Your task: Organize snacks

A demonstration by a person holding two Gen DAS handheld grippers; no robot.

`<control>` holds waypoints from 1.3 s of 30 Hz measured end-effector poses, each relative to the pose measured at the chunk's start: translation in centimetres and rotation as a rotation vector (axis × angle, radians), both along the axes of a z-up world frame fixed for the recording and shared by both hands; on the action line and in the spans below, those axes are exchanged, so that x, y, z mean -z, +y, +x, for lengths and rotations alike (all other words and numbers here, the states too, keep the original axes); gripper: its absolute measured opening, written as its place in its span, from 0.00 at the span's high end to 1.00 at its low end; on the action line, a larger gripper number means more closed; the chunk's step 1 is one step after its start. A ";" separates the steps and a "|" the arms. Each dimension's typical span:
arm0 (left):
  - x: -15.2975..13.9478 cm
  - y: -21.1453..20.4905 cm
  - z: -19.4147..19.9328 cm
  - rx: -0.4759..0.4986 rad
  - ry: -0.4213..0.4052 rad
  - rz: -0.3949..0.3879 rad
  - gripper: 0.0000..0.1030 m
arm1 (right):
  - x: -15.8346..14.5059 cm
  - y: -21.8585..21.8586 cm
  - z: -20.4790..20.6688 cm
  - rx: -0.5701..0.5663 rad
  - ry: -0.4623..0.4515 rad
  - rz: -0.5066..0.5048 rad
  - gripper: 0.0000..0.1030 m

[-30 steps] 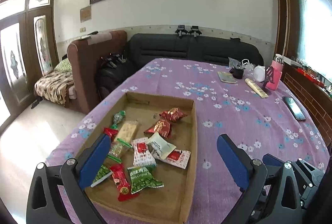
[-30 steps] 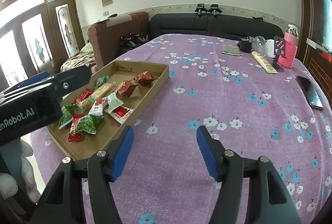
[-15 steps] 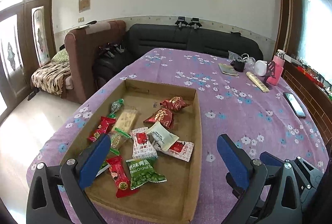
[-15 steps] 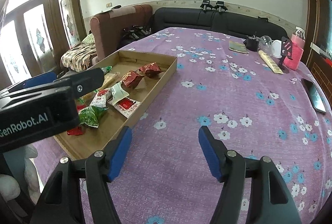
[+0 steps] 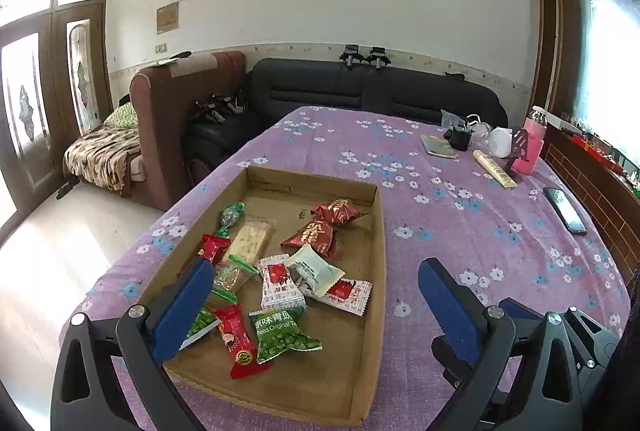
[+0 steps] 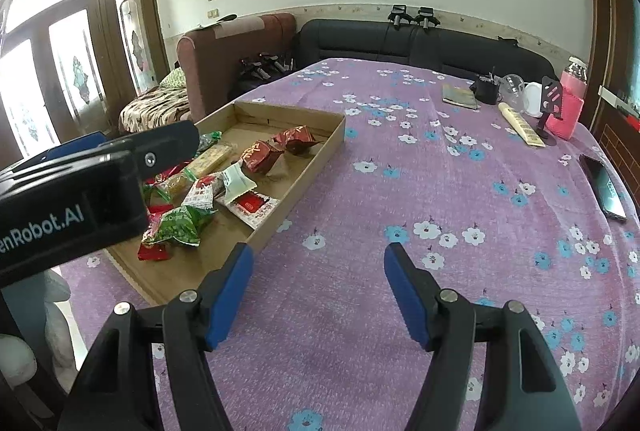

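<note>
From the left wrist camera, the left tongs (image 5: pixel 314 299) hang above the near end of a shallow cardboard tray (image 5: pixel 378 231) that lies on the worktop (image 5: pixel 460 215), which is covered with a purple flowered cloth. Their jaws stand wide apart with nothing gripped. The snacks lie loose on the tray floor. A green pea packet (image 5: pixel 285 335) and a long red wrapper (image 5: pixel 237 340) lie nearest, between the two blue pads as the camera sees them. Just beyond are a red-and-white packet (image 5: pixel 280 283), a white pillow packet (image 5: pixel 316 268) and another red-and-white packet (image 5: pixel 346 293). Farther up the tray lie two dark red twisted wrappers (image 5: pixel 326 227), a pale bar (image 5: pixel 250 237) and a small green sweet (image 5: pixel 230 217). The left pad overlaps the tray's left edge; the right pad stands outside the tray over the cloth.

From the right wrist camera, the right tongs (image 6: pixel 318 289) are held over bare cloth, to the right of the tray (image 6: pixel 316 151). Their jaws are apart and empty, having just been opening a little further. The snacks (image 6: pixel 224 187) lie ahead and to the left, well clear of both pads; the left pad sits close to the tray's near right corner. The black body of the left tongs (image 6: pixel 72 199) fills the left side, partly hiding the tray's near end.
</note>
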State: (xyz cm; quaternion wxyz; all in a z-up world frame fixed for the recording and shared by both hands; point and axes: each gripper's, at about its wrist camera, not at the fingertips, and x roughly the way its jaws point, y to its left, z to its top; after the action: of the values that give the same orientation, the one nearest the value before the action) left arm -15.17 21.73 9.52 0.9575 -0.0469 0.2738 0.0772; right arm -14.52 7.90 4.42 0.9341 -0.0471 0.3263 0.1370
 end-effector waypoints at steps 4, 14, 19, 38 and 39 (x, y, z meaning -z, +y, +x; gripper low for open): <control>-0.4 -0.2 -0.5 0.001 -0.013 0.004 0.00 | -0.4 -0.1 -0.4 -0.001 -0.013 0.004 0.33; -1.7 -0.5 -2.2 -0.012 -0.068 0.025 0.00 | -1.1 0.2 -1.5 -0.007 -0.040 0.005 0.32; -2.5 -0.6 -3.3 -0.021 -0.094 0.035 0.00 | -1.6 0.4 -2.3 -0.016 -0.059 0.004 0.32; -6.3 -1.8 -9.1 -0.088 -0.346 0.117 0.00 | -3.6 0.6 -5.2 -0.036 -0.139 0.013 0.28; -6.5 -1.8 -9.5 -0.077 -0.365 0.103 0.00 | -3.7 0.6 -5.3 -0.038 -0.143 0.014 0.27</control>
State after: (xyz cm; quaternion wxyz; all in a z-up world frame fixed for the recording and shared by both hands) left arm -24.65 19.93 16.01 0.9888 -0.0216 0.0892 0.1180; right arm -19.84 8.48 8.07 0.9525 -0.0566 0.2570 0.1535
